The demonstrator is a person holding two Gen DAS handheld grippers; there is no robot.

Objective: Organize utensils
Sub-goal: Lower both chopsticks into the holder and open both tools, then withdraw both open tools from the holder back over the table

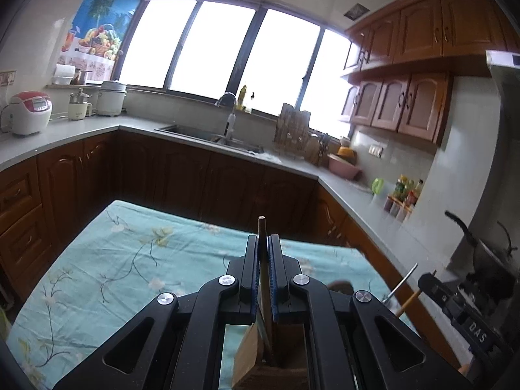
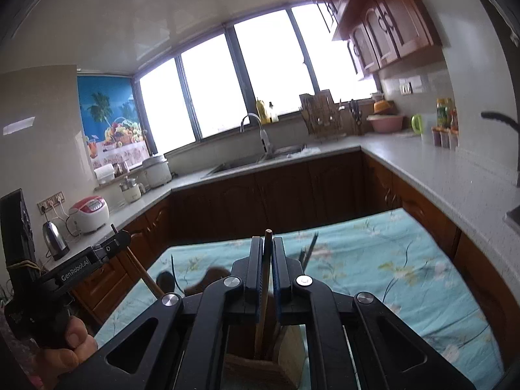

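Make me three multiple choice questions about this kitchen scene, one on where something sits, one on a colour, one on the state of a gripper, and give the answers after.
1. Where is the red and white rice cooker?
A. On the counter near the kettle
B. Inside the sink
C. On the table

2. What colour is the tablecloth?
A. Plain red
B. Light blue-green with flowers
C. Black

3. What is the left gripper doing?
A. Standing wide open
B. Shut on nothing
C. Shut on a slim brown stick

Answers:
1 A, it sits on the grey counter beside the steel kettle.
2 B, a pale turquoise floral cloth covers the table.
3 C, a thin brown stick rises between the closed pads.
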